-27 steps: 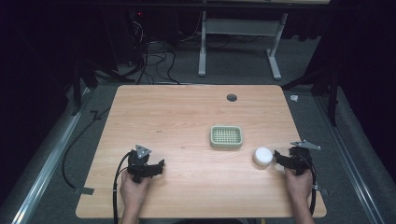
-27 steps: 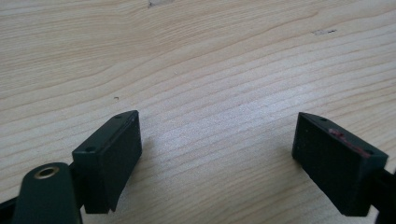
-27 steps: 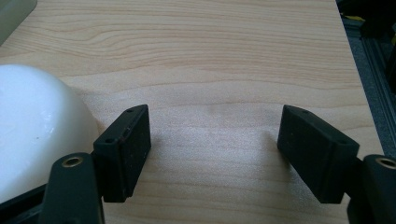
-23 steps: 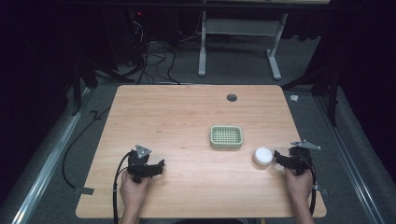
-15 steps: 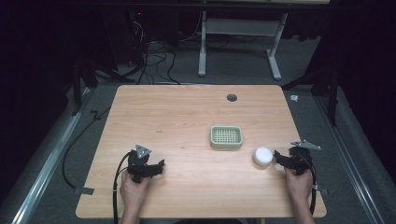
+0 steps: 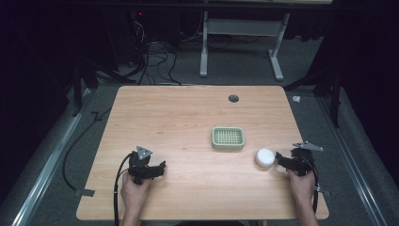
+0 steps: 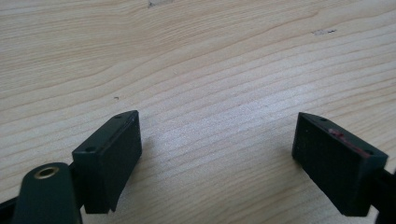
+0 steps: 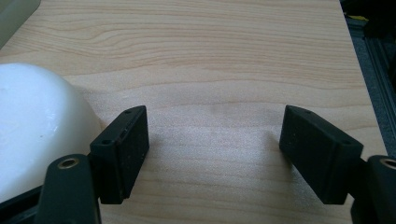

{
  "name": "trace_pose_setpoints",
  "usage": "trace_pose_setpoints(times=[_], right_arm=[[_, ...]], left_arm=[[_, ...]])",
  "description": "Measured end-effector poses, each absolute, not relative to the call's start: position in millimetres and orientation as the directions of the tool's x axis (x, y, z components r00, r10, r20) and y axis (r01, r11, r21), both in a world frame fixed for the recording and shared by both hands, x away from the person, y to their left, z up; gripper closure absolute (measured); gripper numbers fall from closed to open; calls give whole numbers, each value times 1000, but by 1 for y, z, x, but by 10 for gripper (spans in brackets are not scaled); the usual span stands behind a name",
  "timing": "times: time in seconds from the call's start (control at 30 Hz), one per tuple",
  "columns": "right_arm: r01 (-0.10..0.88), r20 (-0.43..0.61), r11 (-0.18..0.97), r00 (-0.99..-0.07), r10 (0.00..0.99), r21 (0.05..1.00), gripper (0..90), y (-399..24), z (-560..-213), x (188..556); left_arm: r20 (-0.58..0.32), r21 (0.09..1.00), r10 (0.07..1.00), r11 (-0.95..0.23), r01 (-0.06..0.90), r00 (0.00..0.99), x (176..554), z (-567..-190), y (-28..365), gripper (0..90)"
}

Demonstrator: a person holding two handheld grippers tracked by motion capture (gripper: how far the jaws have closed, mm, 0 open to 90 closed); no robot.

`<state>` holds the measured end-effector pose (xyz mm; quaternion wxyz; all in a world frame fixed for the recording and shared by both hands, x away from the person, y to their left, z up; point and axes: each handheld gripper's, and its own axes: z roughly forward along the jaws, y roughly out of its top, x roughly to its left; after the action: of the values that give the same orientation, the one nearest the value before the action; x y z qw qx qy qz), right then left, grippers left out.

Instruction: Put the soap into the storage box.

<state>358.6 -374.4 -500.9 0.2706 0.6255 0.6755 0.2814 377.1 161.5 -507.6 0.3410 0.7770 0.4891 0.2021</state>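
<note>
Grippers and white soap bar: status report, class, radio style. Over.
Left gripper open, jaws on bare table. Right gripper open, white soap bar just outside its jaws, not gripped. Green soap dish apart, unobstructed.

Dark room: grey carpet floor (image 6: 244, 66), tangled cables (image 6: 153, 59), white desk frame (image 6: 240, 28).
</note>
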Motion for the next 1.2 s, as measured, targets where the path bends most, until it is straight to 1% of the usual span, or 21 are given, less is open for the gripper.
trace_pose_setpoints(times=[0.13, 0.33, 0.6, 0.77, 1.2], right_arm=[[693, -12, 56, -68, 998, 719, 249, -374, -501, 359], [692, 23, 20, -53, 998, 722, 254, -375, -500, 359], [688, 44, 3, -51, 998, 725, 260, -377, -497, 359], [675, 56, 0, -62, 997, 738, 261, -376, -491, 357], [629, 103, 3, -131, 986, 778, 258, -367, -472, 348]], left_arm=[[-19, 728, 898, -289, 622, 440, 377, -508, 161, 162], [-19, 728, 898, -289, 622, 440, 377, -508, 161, 162], [-19, 727, 898, -289, 622, 440, 377, -508, 161, 163], [-20, 728, 898, -289, 622, 440, 377, -508, 161, 163], [-19, 728, 898, -289, 622, 440, 377, -508, 161, 162]])
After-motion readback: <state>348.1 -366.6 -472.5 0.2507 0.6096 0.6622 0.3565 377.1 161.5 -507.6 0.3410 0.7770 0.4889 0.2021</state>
